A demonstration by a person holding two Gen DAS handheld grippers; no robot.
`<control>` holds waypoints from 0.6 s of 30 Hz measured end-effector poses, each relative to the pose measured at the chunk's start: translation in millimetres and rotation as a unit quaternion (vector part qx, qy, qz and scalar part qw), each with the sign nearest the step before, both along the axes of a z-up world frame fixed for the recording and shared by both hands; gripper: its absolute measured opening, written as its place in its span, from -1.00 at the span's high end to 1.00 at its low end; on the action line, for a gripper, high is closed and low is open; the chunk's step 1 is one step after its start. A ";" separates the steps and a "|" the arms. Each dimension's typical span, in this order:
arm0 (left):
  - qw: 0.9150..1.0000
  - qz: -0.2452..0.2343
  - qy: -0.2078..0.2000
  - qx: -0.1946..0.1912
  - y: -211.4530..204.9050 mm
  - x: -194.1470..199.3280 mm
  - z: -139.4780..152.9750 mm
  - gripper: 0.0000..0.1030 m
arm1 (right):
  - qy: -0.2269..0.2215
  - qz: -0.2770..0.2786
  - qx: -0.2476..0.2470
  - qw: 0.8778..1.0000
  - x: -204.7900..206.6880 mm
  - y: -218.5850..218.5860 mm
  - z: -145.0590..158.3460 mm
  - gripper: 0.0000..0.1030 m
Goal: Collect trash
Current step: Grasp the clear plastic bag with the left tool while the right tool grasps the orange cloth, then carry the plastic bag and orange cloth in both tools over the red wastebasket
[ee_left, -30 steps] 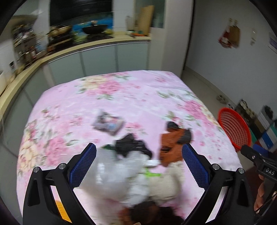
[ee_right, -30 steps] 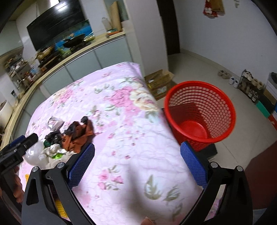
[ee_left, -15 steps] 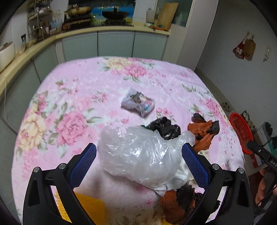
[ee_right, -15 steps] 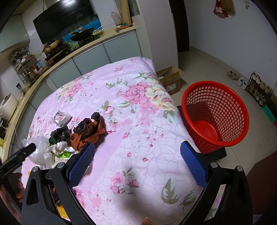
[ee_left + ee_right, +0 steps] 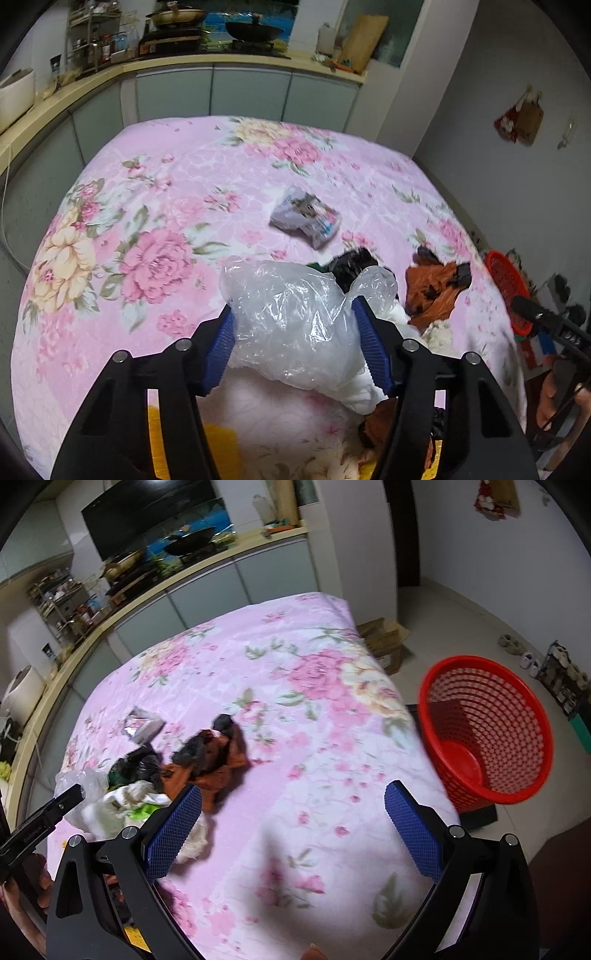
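My left gripper (image 5: 295,332) is shut on a crumpled clear plastic bag (image 5: 295,314), its blue pads pressing both sides. Behind the bag lie a black bag (image 5: 352,266), an orange-brown wrapper (image 5: 432,288) and a silvery snack packet (image 5: 304,219) on the pink floral tablecloth (image 5: 147,221). My right gripper (image 5: 291,827) is open and empty above the tablecloth (image 5: 314,709), to the right of the trash pile (image 5: 177,768). The red mesh bin (image 5: 487,731) stands on the floor right of the table.
A kitchen counter (image 5: 221,62) with pans runs behind the table. A cardboard box (image 5: 384,642) sits on the floor beyond the bin. Shoes on a rack (image 5: 561,672) line the right wall. A yellow item (image 5: 218,450) lies under my left gripper.
My left gripper has closed its jaws on the clear plastic bag, which was between open jaws before. My right gripper has shifted slightly, still open.
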State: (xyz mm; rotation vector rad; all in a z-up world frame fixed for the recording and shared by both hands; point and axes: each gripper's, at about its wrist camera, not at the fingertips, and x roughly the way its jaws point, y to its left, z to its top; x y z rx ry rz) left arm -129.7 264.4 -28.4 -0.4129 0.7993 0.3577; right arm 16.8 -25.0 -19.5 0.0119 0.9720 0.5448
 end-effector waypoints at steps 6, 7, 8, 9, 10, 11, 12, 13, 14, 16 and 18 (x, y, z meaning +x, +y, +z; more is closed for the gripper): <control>0.999 0.027 -0.043 0.003 16.6 -21.8 24.9 -0.14 | -0.002 0.031 0.013 0.999 9.7 30.7 2.2 -0.87; 0.998 0.032 -0.048 0.006 18.5 -24.6 28.6 -0.14 | 0.001 0.037 0.016 0.999 11.1 35.8 1.2 -0.87; 0.998 0.037 -0.052 0.009 19.9 -27.6 32.5 -0.14 | 0.005 0.047 0.019 0.999 12.2 43.6 -0.5 -0.87; 0.998 0.041 -0.055 0.012 21.3 -29.6 35.2 -0.14 | 0.009 0.058 0.018 0.998 12.7 52.6 -3.0 -0.87; 0.997 0.043 -0.057 0.014 22.4 -30.9 37.0 -0.14 | 0.011 0.069 0.017 0.997 12.5 61.1 -5.9 -0.87; 0.997 0.046 -0.058 0.017 23.3 -32.0 38.6 -0.14 | 0.013 0.077 0.015 0.997 12.1 67.1 -8.1 -0.87; 0.997 0.048 -0.059 0.019 24.5 -32.9 39.5 -0.14 | 0.015 0.086 0.011 0.996 12.2 74.9 -11.9 -0.87; 0.997 0.050 -0.058 0.021 24.4 -33.3 39.8 -0.14 | 0.018 0.092 0.007 0.996 12.8 81.5 -15.8 -0.87; 0.997 0.050 -0.057 0.022 24.2 -33.1 39.7 -0.14 | 0.021 0.099 0.003 0.995 14.0 89.2 -21.2 -0.87; 0.997 0.052 -0.053 0.025 23.5 -32.6 38.9 -0.14 | 0.024 0.104 -0.007 0.994 15.6 98.8 -28.8 -0.87; 0.997 0.051 -0.051 0.026 23.4 -33.1 37.7 -0.14 | 0.024 0.109 -0.017 0.994 17.6 106.2 -36.8 -0.84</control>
